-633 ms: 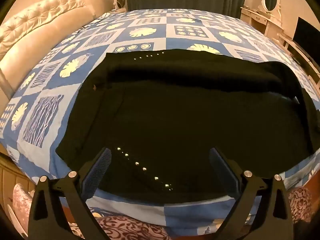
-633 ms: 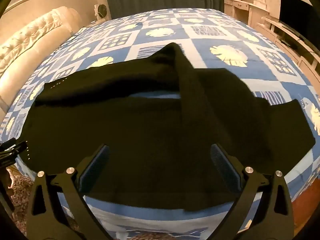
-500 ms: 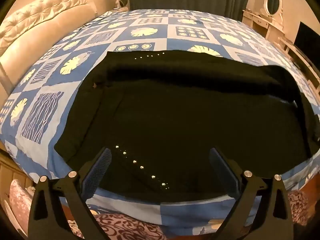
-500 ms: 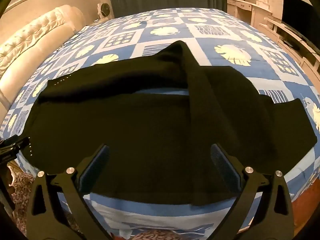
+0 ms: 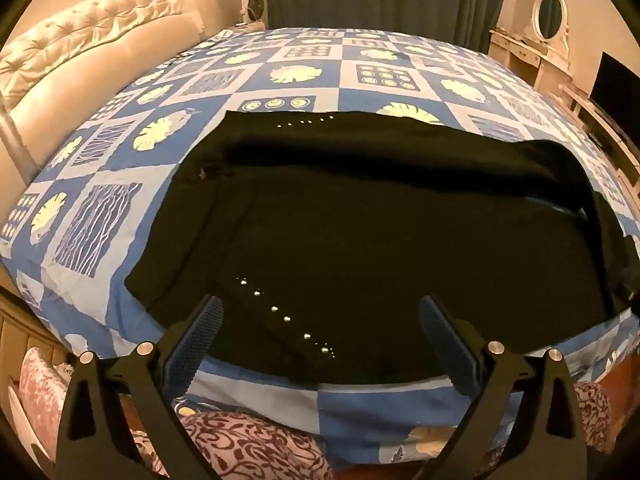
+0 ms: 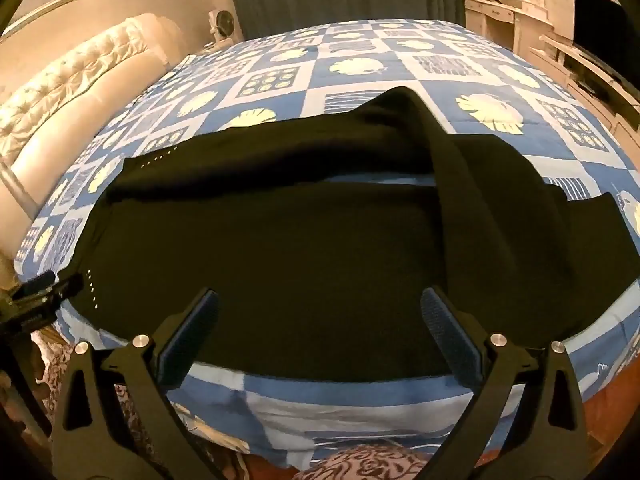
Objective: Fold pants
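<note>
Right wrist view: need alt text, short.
Black pants lie spread across a blue patchwork bedspread, one section folded over in a ridge at right. The open right tool hovers at the near bed edge, holding nothing; a tufted cream headboard sits at left.

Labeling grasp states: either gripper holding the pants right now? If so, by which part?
Nothing is held. The left gripper and right gripper both hang open above the near edge of the black pants, which lie spread on the bed.
</note>
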Demonstrator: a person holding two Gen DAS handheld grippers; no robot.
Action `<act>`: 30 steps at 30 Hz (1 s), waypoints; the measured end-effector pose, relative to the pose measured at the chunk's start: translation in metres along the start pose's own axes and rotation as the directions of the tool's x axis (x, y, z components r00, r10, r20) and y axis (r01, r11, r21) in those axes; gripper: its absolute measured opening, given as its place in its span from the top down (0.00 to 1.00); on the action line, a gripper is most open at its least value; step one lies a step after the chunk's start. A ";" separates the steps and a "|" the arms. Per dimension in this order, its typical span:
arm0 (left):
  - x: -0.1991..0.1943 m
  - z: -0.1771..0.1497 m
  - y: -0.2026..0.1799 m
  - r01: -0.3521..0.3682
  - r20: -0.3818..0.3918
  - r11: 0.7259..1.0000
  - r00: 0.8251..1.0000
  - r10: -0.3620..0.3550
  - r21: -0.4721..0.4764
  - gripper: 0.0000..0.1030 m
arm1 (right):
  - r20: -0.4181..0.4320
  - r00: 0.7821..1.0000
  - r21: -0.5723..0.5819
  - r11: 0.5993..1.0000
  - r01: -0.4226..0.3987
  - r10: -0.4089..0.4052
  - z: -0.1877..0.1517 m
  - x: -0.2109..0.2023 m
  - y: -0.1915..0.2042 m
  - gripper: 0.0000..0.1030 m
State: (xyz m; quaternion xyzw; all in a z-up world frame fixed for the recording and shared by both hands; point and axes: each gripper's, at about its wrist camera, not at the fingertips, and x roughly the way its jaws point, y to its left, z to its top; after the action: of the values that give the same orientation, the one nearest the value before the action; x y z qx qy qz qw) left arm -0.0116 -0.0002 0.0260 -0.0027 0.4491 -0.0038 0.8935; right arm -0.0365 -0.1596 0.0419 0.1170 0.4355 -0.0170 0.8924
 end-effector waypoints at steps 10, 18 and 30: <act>-0.002 -0.004 0.002 -0.008 0.017 1.000 1.000 0.008 -0.004 0.05 | -0.006 1.000 -0.019 1.000 0.002 -0.002 -0.008 0.002 0.011 0.02; 0.001 -0.007 0.001 -0.014 0.005 1.000 1.000 0.014 0.001 0.05 | -0.015 1.000 -0.015 1.000 0.010 -0.010 -0.010 0.007 0.008 0.02; 0.004 -0.009 0.001 -0.008 -0.006 1.000 1.000 0.008 0.000 0.05 | -0.008 0.999 -0.028 0.999 0.033 -0.033 -0.013 0.012 0.008 0.02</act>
State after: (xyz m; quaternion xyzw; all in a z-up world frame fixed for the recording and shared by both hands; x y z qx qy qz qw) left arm -0.0161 0.0006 0.0177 -0.0007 0.4520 0.0000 0.8920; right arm -0.0382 -0.1477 0.0267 0.0973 0.4412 -0.0251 0.8917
